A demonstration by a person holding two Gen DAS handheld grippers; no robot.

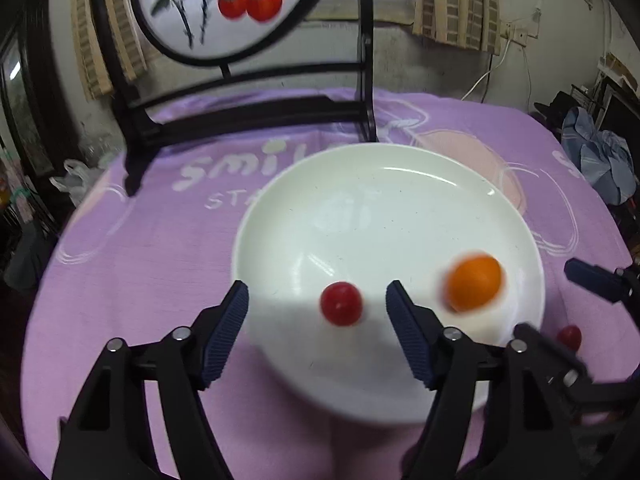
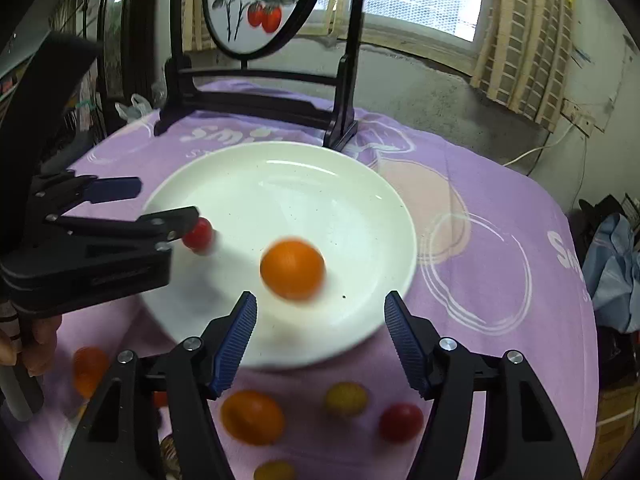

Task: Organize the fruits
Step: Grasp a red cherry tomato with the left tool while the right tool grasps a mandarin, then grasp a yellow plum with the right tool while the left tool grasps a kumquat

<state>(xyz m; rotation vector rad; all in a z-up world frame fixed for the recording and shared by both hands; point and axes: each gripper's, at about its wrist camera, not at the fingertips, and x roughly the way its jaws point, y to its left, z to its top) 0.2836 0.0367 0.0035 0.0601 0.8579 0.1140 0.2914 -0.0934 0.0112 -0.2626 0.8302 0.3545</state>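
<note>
Both grippers' fingers (image 1: 408, 336) stand apart, empty, at the white plate (image 2: 280, 160). Fetch the red tomato (image 2: 401, 422) lying off the plate's near rim; squeeze gently, release low.

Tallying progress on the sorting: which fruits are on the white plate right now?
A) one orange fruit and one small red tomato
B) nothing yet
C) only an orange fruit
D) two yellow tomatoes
A: the white plate holds an orange fruit and a small red tomato; the other fruits lie on the purple cloth.
</note>
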